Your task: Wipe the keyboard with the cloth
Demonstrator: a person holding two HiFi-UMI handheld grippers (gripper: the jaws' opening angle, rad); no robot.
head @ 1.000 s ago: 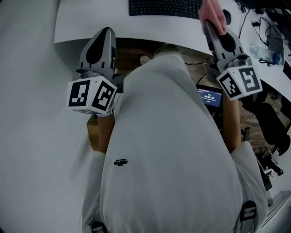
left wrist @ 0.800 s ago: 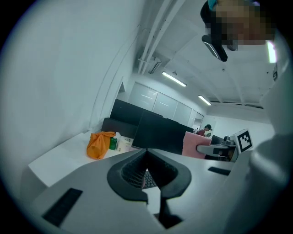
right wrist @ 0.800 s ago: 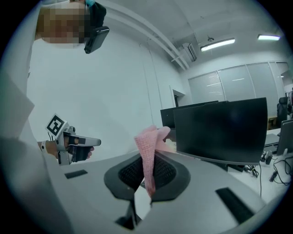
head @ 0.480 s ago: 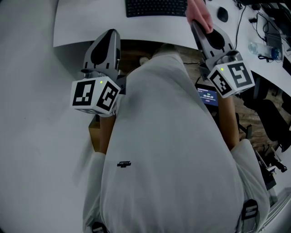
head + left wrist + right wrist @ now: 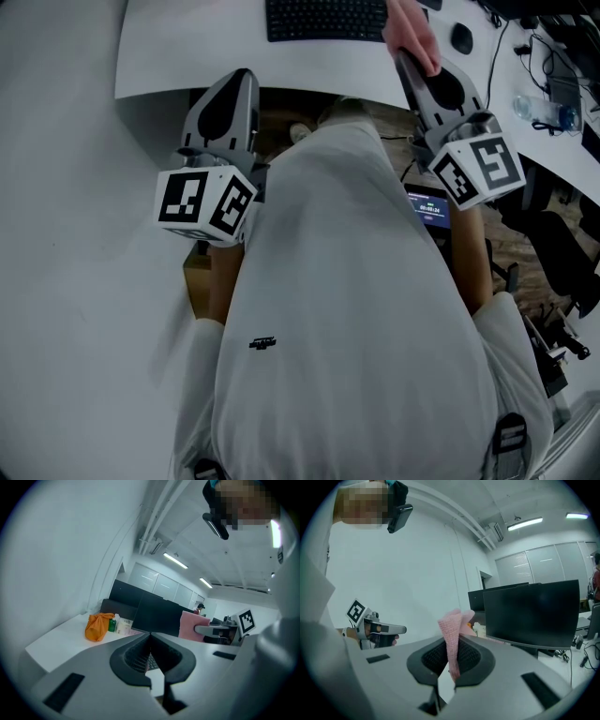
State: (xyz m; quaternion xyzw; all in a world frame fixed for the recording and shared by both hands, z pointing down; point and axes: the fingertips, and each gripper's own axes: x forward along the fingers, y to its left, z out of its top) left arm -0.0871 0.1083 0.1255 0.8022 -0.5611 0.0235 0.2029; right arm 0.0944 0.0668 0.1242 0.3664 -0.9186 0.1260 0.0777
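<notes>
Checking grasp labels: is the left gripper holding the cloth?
No, the left gripper is shut and empty; the right gripper clamps the pink cloth.

Black keyboard (image 5: 328, 19) lies flat; pink cloth (image 5: 452, 625) pinched upright in right gripper (image 5: 451, 644).

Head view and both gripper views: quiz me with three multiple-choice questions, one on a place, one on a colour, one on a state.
1. Where is the keyboard?
A. on the white desk
B. on the floor
C. on a chair

2. What colour is the cloth?
A. blue
B. pink
C. green

3. How do the left hand-held gripper jaws stand?
A. wide apart
B. clamped on a cup
C. shut, empty

Answers:
1 A, it lies on the desktop in the head view.
2 B, it shows pink in the right gripper view.
3 C, the tips meet with nothing between them.
</notes>
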